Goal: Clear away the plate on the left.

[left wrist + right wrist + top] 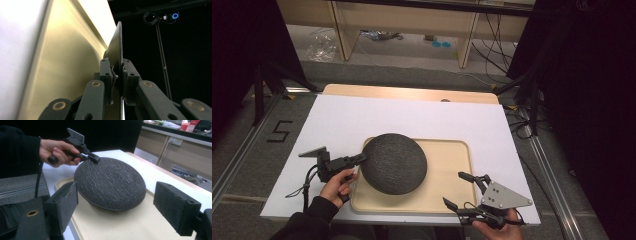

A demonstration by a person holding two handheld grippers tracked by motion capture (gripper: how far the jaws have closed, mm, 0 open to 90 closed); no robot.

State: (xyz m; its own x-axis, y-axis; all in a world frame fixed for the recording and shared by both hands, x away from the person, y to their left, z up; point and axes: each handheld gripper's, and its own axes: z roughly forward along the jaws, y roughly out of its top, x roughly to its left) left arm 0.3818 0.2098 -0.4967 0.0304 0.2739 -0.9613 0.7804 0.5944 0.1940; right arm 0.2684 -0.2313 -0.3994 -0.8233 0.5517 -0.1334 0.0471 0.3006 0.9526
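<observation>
Pinching the left rim of the dark textured plate [395, 163], the left tool [360, 159] is clamped shut; the plate is tilted over the beige tray [452, 170]. The right tool [466, 190], spread wide, is held at the tray's near right corner.

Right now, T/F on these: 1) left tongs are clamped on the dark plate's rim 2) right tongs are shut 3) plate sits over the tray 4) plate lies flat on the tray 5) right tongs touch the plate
1) Left tongs clamped on the rim of the dark plate: true; the left gripper view shows the rim pinched between the jaws.
2) Right tongs shut: false. They are wide open with nothing between the jaws.
3) Plate over the tray: true.
4) Plate flat on the tray: false. The right gripper view shows it tilted, raised on the gripped side.
5) Right tongs touch the plate: false. They are apart from it, at the tray's near right corner.
</observation>
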